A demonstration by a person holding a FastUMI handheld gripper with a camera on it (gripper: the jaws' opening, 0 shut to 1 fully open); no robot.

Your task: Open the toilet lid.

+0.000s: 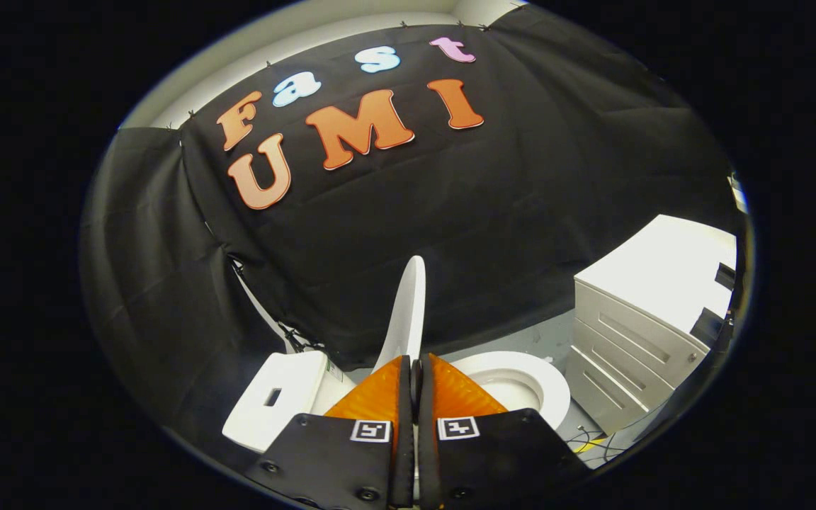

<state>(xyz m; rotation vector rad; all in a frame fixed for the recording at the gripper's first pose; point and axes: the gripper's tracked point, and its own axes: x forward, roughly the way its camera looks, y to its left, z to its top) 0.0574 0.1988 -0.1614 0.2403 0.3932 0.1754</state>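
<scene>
The white toilet lid [408,312] stands raised, nearly upright, seen edge-on and rising straight ahead of my fingers. My gripper [416,368] is shut on the lid's edge, with both fingers pressed against its thin rim. To the right of the lid lies the open toilet seat and bowl [521,382]. Left of the lid sits the white cistern [280,397] with a rectangular flush button on top.
A white drawer cabinet [635,333] stands to the right of the toilet. Black cloth hangs behind and to the left. Yellow and dark cables [588,443] lie on the grey floor between toilet and cabinet.
</scene>
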